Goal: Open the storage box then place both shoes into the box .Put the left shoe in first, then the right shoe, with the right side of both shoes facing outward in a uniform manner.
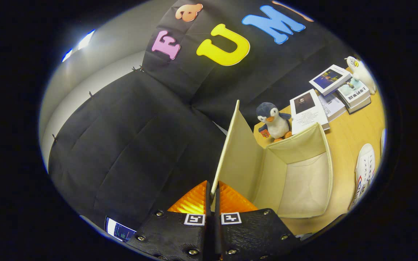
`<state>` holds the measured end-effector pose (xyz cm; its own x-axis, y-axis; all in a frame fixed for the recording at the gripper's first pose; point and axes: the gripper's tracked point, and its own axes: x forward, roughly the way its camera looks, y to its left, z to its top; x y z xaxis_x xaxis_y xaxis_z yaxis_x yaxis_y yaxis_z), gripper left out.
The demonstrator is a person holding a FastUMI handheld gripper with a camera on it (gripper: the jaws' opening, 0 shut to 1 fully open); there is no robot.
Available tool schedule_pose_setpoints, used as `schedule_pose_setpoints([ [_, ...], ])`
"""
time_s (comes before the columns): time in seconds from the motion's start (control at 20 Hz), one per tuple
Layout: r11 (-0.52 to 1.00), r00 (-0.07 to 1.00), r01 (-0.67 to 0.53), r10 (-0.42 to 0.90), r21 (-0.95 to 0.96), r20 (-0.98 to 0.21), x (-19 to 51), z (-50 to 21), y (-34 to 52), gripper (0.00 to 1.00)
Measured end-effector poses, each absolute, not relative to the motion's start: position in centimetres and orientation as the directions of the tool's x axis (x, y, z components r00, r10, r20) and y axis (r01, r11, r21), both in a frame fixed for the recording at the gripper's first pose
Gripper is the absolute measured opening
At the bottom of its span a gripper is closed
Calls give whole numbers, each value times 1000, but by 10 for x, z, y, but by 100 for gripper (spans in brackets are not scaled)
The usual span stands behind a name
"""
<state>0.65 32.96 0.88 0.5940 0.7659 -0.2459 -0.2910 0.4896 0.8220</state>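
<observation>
Hand-held gripper: its fingers are being pressed together on the edge of the lid, nearly closed, with only the thin panel between them.
Lid: the cream flap of the box is being held upright, edge-on, running from between the fingers toward 12 o'clock.
Box: the cream fabric box is standing open on the tabletop at about 2 o'clock from the fingers; its inside is being shown down to the pale floor.
Shoe: a white shoe with a coloured side stripe is lying on the tabletop at 3 o'clock of the box, just beside its wall but apart from it.
Second shoe: only a sliver beyond the first can be made out; whether it is a shoe cannot be told.
Penguin: a plush toy is standing just beyond the box at 12 o'clock.
Books: several are lying past the penguin, at 1 o'clock.
Tabletop: light wood is carrying everything.
</observation>
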Motion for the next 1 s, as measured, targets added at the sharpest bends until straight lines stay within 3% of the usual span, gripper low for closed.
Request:
schedule_pose_setpoints([
  [0.4, 516, 545, -385, 796, 765, -263, 12, 13, 406, 2],
  [0.45, 517, 531, -403, 804, 755, -266, 12, 12, 415, 14],
  [0.55, 523, 507, -444, 816, 728, -277, 7, 11, 428, 14],
  [0.75, 555, 513, -514, 810, 654, -284, 8, 9, 433, 65],
  [0.8, 564, 522, -522, 804, 639, -284, 9, 9, 429, 88],
  [1.0, 604, 562, -521, 775, 602, -291, 18, 10, 397, 91],
])
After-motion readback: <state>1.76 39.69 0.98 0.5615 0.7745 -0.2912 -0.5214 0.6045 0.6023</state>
